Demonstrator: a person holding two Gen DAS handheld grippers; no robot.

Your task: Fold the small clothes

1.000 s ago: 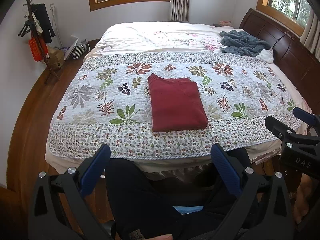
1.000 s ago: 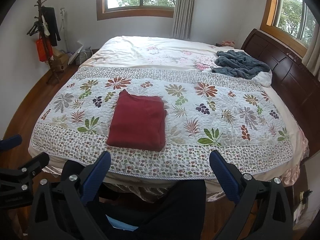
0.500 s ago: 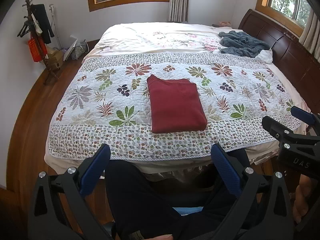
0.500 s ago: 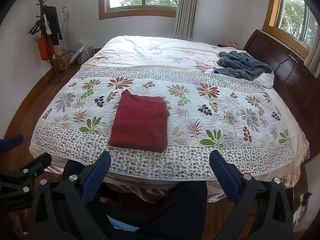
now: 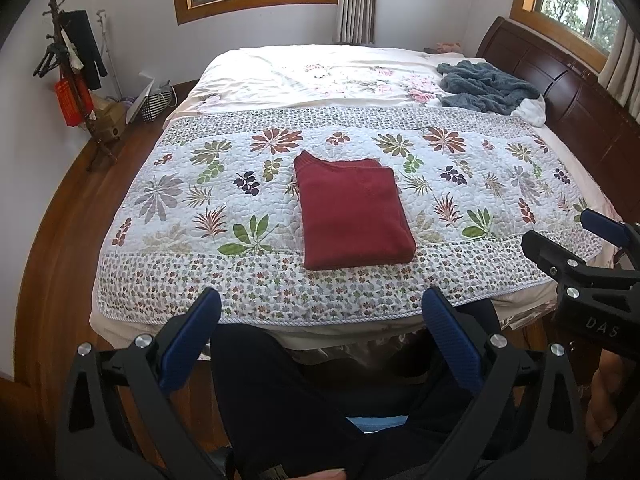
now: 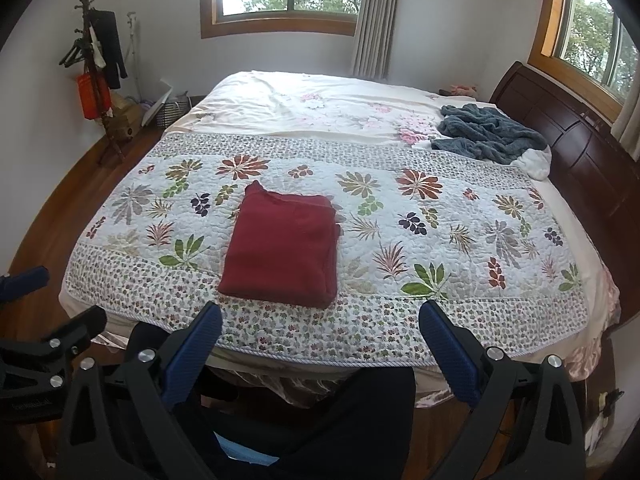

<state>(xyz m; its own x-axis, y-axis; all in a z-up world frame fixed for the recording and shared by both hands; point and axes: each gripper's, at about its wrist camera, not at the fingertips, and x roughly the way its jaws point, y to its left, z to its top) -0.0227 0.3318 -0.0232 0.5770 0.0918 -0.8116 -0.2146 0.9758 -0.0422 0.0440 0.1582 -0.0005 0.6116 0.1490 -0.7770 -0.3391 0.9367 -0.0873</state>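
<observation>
Left wrist view: folded red garment (image 5: 354,216) lower in frame than before, both tongs (image 5: 320,336) (image 6: 320,340) spread, empty.

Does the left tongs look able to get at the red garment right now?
Probably yes: the left tongs are open and empty, and only bare quilt lies before the red garment.

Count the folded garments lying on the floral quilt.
1: the dark red folded knit garment lies on the floral quilted bedspread near its front edge. The crumpled grey-blue fleece blanket by the headboard is unfolded.
</observation>
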